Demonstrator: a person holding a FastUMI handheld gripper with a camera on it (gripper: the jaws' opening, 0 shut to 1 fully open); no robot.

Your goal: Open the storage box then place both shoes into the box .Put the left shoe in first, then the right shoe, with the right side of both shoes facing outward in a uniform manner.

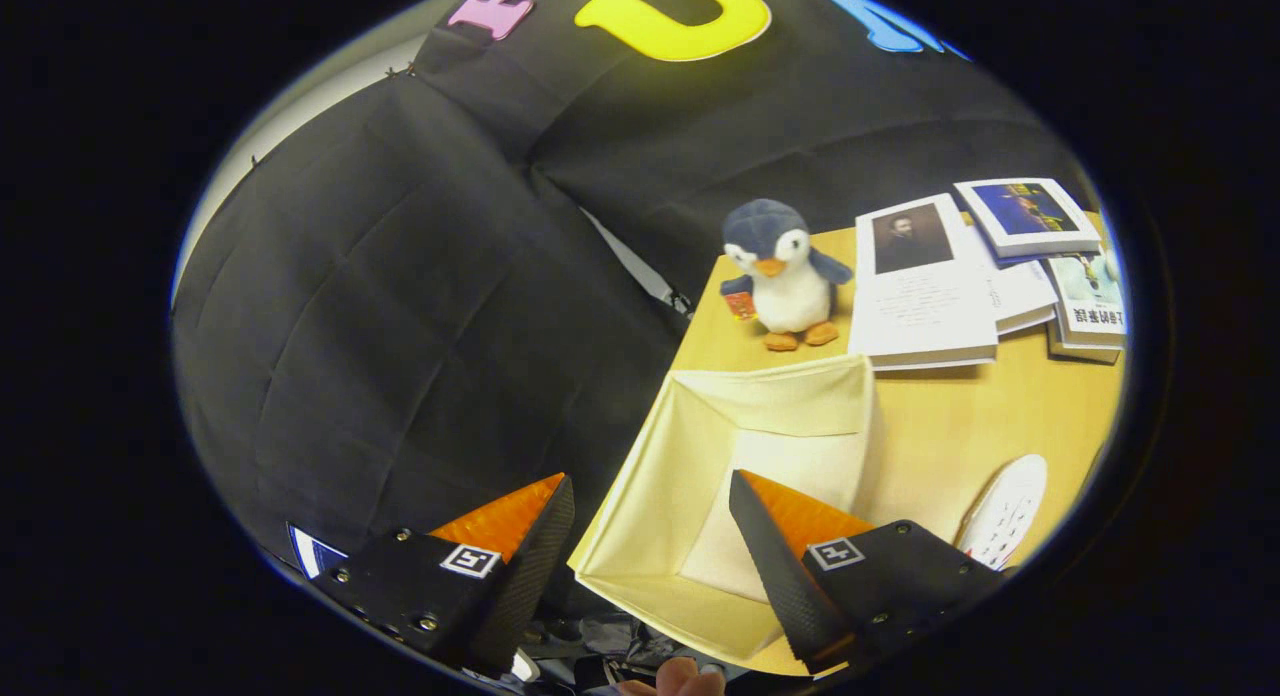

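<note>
Holding nothing, your claw [650, 496] has its fingers spread wide over the near edge of the open cream storage box [690, 456] on the bench [950, 426]. One white shoe [1005, 511] lies sole-up right of the box; beyond stand a plush penguin [785, 276] and books [925, 286], their print too small to read.

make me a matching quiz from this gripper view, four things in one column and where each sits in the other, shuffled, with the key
Things
1. storage box
2. penguin plush
3. books
4. white shoe

Places
A. spread across the far part of the table, beside the toy
B. open, at the table's near corner, just ahead of the open gripper fingers
C. upright on the table beyond the box
D. lying on the table past the box's side wall, beside the finger that overlaps the box

Pairs: 1-B, 2-C, 3-A, 4-D
</note>
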